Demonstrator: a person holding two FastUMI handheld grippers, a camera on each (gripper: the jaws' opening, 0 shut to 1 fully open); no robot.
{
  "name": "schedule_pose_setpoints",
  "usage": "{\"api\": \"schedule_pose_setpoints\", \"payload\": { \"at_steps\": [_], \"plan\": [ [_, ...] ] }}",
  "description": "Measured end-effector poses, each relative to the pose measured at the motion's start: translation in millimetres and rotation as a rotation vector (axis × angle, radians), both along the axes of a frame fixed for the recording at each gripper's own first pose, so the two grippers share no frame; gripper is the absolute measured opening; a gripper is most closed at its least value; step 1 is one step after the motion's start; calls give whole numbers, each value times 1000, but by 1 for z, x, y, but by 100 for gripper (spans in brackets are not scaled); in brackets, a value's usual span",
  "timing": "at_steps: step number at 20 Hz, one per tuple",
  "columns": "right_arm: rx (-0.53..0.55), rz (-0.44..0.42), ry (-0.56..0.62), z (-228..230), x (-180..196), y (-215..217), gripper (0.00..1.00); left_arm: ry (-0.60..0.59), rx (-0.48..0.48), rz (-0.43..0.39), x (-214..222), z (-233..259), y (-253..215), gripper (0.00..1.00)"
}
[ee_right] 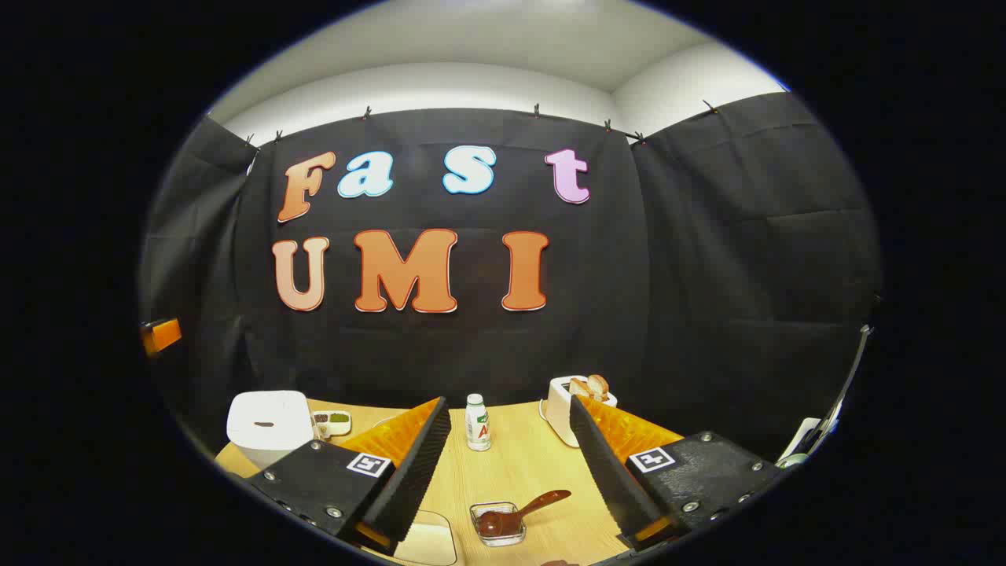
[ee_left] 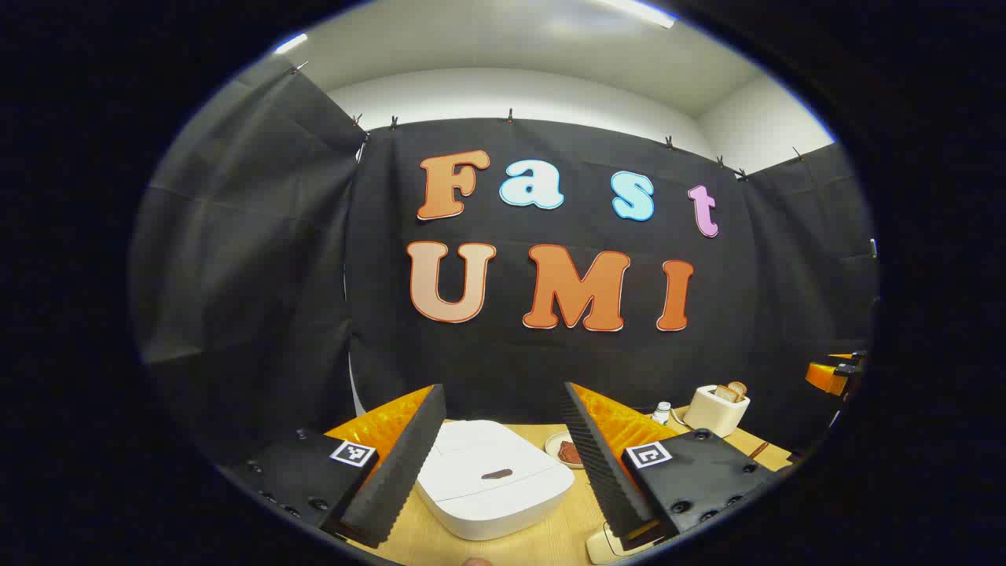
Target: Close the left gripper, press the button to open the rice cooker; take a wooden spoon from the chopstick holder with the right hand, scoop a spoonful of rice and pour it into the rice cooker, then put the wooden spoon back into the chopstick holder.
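White rice cooker (ee_left: 491, 479), lid down, on the wooden tabletop (ee_left: 550, 542), seen between the spread fingers of our left claw (ee_left: 503, 464); our right claw (ee_right: 511, 464), also spread, hovers over a wooden spoon (ee_right: 519, 511) lying in a small clear dish (ee_right: 498, 525), with bottle (ee_right: 476, 423) and toaster (ee_right: 567, 409) beyond

On the counter (ee_right: 511, 472) we take the bottle (ee_right: 476, 422) as our mark: the toaster (ee_right: 567, 407) stands to its right, the rice cooker (ee_right: 269, 427) far to its left, and in front of it the spoon (ee_right: 519, 511) lies in a small tray (ee_right: 499, 525).
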State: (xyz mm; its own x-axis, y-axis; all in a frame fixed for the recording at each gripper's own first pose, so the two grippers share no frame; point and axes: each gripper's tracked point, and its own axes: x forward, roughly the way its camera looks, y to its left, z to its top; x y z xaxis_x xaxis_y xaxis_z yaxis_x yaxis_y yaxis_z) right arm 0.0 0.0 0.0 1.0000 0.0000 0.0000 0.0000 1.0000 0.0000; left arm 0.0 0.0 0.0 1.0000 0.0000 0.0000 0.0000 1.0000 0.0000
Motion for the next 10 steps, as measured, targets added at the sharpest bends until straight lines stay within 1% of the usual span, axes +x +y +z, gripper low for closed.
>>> {"api": "schedule_pose_setpoints", "payload": {
  "at_steps": [1,7,10],
  "plan": [
    [1,-1,3,-1,-1,0,94,1,-1,2,1,0,1,100],
    [-11,0,10,1,3,-3,94,-11,27,37,-2,6,9,100],
    [-9,13,12,1,4,-2,95,-16,27,35,-3,8,6,100]
  ]
}}
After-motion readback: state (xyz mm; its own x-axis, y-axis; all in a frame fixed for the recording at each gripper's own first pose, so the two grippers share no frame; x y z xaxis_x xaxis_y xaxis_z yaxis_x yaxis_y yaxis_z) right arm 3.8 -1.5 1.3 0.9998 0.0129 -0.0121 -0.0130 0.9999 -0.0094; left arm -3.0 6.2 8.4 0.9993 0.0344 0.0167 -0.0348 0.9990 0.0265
